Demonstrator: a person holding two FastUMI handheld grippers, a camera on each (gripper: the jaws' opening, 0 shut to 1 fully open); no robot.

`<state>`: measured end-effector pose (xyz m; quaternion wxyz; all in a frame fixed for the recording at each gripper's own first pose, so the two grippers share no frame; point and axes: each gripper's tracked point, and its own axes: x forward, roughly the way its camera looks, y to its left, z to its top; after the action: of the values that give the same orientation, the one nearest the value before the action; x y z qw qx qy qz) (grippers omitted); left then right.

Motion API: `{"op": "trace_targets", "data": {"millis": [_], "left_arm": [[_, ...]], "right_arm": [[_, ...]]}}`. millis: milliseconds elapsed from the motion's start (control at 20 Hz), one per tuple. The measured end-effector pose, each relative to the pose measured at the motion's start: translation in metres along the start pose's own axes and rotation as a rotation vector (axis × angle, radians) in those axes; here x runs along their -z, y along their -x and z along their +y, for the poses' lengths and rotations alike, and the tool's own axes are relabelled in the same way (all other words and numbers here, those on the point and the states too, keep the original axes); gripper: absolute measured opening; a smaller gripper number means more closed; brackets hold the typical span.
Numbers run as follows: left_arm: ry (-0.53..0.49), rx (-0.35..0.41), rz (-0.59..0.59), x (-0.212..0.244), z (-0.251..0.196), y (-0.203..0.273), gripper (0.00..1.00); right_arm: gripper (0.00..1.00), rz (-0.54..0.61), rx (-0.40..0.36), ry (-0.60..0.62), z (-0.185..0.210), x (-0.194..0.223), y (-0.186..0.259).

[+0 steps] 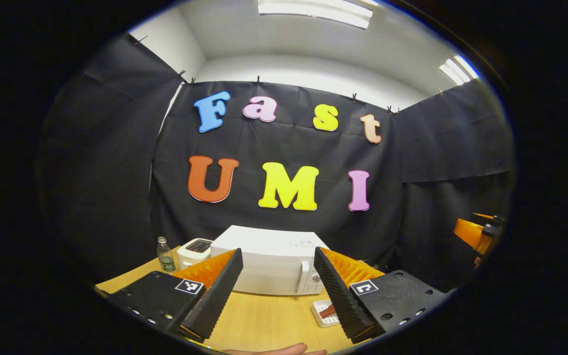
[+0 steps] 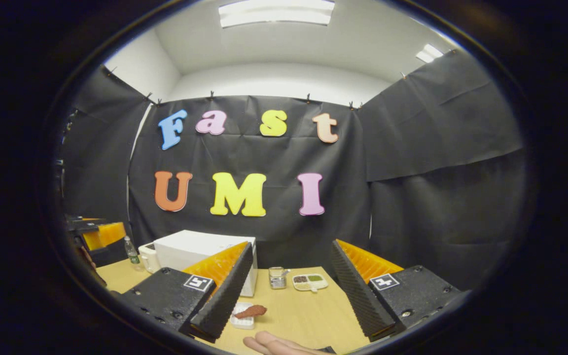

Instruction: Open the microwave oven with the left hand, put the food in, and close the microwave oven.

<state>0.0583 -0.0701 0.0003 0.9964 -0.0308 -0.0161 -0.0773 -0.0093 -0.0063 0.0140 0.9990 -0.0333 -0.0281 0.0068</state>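
1. The white microwave oven (image 1: 274,261) stands closed at the table's (image 1: 264,320) far side; a rushed pull could drag it.
2. The food (image 2: 250,311) overhangs its small white tray (image 2: 242,321) and may slide off.
3. Left gripper (image 1: 276,291) and right gripper (image 2: 289,291) both gape, empty.

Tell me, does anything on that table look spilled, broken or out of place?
Nothing stands out. The microwave sits shut and level on the table, the food lies on its small tray, and the bottle stands upright.
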Motion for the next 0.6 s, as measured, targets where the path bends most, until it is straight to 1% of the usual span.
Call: {"op": "trace_targets", "data": {"millis": [50,150,300,350,400,450,500,600], "left_arm": [[0.004,0.008,0.006,0.006,-0.003,-0.009,0.92],[-0.019,0.020,0.013,0.018,-0.011,-0.032,0.92],[-0.043,0.084,0.022,0.046,-0.032,-0.062,0.92],[-0.048,0.089,0.036,0.057,-0.036,-0.071,0.91],[-0.048,0.091,0.036,0.065,-0.037,-0.080,0.91],[-0.051,0.088,0.041,0.074,-0.039,-0.090,0.91],[-0.053,0.095,0.049,0.085,-0.041,-0.100,0.91],[-0.065,0.101,0.070,0.108,-0.046,-0.119,0.91]], "right_arm": [[1.00,0.003,-0.001,0.004,-0.002,0.002,0.000],[1.00,0.006,-0.005,0.007,-0.004,0.005,0.000],[1.00,0.022,-0.017,-0.018,-0.008,0.016,0.005],[1.00,0.025,-0.018,-0.031,-0.011,0.018,0.005],[0.91,0.028,-0.016,-0.042,-0.014,0.020,0.004],[0.91,0.028,-0.011,-0.046,-0.019,0.024,0.005],[1.00,0.028,-0.008,-0.044,-0.022,0.025,0.004],[1.00,0.021,0.002,-0.043,-0.030,0.025,0.003]]}}
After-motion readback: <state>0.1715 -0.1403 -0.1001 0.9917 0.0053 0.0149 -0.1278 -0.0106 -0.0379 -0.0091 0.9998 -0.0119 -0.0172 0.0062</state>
